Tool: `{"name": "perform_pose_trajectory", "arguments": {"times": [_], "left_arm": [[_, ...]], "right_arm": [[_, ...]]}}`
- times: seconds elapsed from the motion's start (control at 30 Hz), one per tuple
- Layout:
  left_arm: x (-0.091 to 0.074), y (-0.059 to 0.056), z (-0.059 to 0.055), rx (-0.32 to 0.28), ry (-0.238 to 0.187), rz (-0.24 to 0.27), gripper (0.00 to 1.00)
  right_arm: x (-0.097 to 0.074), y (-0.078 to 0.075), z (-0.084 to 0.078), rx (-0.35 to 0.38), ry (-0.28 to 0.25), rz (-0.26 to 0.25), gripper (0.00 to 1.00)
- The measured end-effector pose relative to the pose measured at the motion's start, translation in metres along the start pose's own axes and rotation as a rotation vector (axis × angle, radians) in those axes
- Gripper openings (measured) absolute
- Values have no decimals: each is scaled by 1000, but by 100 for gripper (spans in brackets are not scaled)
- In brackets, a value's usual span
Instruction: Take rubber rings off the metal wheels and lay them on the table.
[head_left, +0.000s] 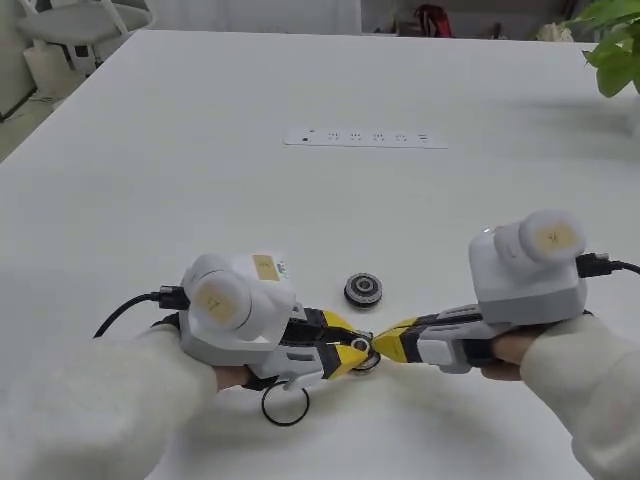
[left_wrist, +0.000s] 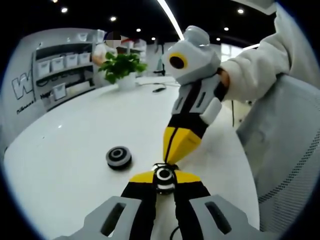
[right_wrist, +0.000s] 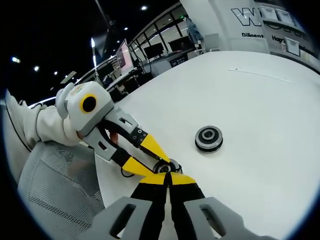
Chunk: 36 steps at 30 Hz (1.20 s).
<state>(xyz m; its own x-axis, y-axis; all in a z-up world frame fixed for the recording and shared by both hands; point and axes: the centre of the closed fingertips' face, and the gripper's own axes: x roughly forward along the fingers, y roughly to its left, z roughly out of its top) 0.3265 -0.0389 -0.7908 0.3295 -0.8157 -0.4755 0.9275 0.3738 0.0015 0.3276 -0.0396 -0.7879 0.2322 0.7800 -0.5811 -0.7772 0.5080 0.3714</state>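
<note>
My left gripper (head_left: 357, 350) is shut on a small metal wheel (head_left: 367, 353), held just above the white table (head_left: 300, 210). In the left gripper view the wheel (left_wrist: 164, 179) sits between the yellow jaw tips of that gripper (left_wrist: 164, 175). My right gripper (head_left: 381, 348) comes in from the right, shut, its tips pinching the black rubber ring at the wheel's rim (right_wrist: 164, 167). A second wheel (head_left: 363, 289) with its black ring on lies flat on the table just beyond. A loose black rubber ring (head_left: 286, 405) lies under my left gripper.
A white power strip (head_left: 365, 138) lies across the middle of the table. Green plant leaves (head_left: 615, 50) hang over the far right corner. A white chair (head_left: 80, 20) stands past the far left edge.
</note>
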Motion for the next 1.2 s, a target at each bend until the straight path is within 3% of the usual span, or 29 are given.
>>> {"name": "perform_pose_trajectory", "arguments": {"times": [0.53, 0.9, 0.93, 1.2], "left_arm": [[-1, 1, 0, 0, 0, -2, 13], [-1, 1, 0, -1, -2, 0, 13], [-1, 1, 0, -1, -2, 0, 13], [-1, 1, 0, -4, -7, 13, 14]], "right_arm": [[1, 5, 4, -36, 2, 12, 0], [1, 9, 9, -36, -16, 36, 0], [1, 11, 14, -40, -37, 42, 0], [0, 2, 9, -20, -23, 16, 0]]}}
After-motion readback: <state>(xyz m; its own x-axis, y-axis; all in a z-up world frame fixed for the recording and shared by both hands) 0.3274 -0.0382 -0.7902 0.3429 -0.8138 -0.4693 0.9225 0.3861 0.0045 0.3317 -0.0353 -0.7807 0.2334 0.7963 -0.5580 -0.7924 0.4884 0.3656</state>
